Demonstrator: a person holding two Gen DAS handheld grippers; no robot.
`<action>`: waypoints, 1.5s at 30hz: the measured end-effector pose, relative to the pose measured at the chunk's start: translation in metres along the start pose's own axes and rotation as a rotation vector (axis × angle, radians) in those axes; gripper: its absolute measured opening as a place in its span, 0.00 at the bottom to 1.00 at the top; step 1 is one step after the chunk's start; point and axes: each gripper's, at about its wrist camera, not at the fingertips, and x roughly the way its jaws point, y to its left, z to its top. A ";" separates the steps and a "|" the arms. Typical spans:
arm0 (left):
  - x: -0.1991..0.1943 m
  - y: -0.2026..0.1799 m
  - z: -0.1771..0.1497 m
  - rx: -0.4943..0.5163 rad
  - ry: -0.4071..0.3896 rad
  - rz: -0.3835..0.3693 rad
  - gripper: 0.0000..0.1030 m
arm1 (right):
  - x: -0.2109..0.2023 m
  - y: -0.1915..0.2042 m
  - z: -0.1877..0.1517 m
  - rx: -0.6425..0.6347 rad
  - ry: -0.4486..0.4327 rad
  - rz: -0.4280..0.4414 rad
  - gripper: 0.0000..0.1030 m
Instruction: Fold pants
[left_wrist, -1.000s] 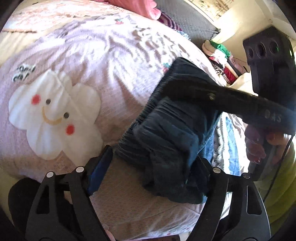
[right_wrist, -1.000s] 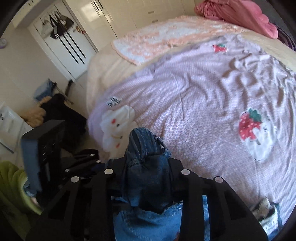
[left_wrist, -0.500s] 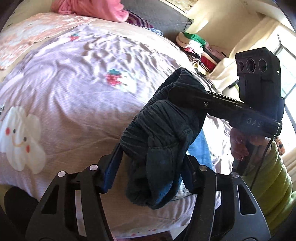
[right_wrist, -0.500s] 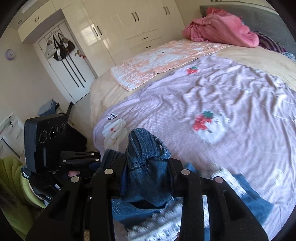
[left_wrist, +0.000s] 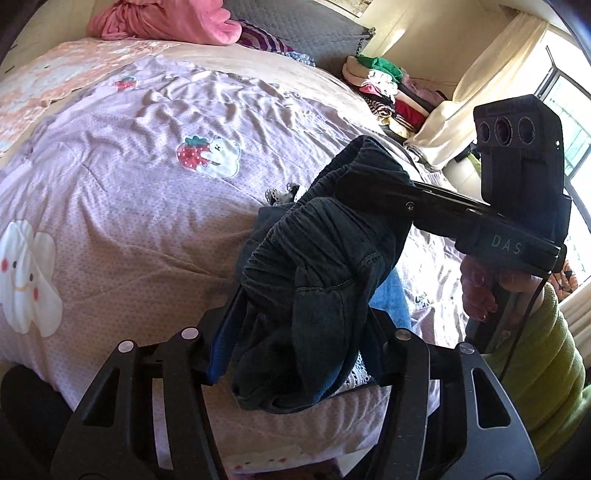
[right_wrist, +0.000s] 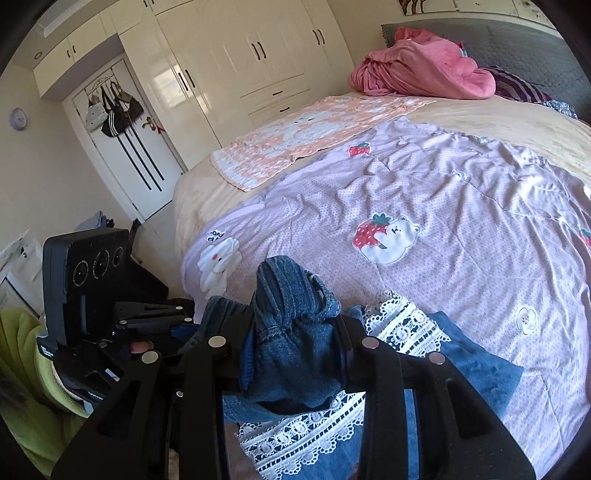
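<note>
in the left wrist view, the bunched waistband of the pants is seen between the closing jaws of the left gripper, stretched toward the right gripper. in the right wrist view, the right gripper is clamped on the denim, its lace-trimmed legs trailing onto the bed.

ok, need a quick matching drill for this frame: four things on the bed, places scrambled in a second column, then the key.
Things
1. dark blue denim pants
2. crumpled pink blanket
3. peach patterned towel
4. strawberry-and-bear patch

Places
A. spread flat on the beige sheet, towards the wardrobe side
B. bunched in both tongs
C. heaped at the grey headboard
D. on the lilac quilt, mid-bed

Pairs: 1-B, 2-C, 3-A, 4-D
</note>
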 end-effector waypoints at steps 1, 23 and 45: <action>0.000 0.000 0.000 0.000 -0.001 0.001 0.45 | 0.001 0.000 0.001 0.000 0.000 -0.002 0.30; 0.016 -0.017 -0.004 -0.039 -0.061 0.029 0.43 | -0.049 -0.027 -0.021 0.149 -0.099 -0.106 0.44; -0.008 -0.046 -0.032 0.127 -0.075 -0.035 0.56 | -0.086 -0.057 -0.094 0.359 -0.080 -0.202 0.69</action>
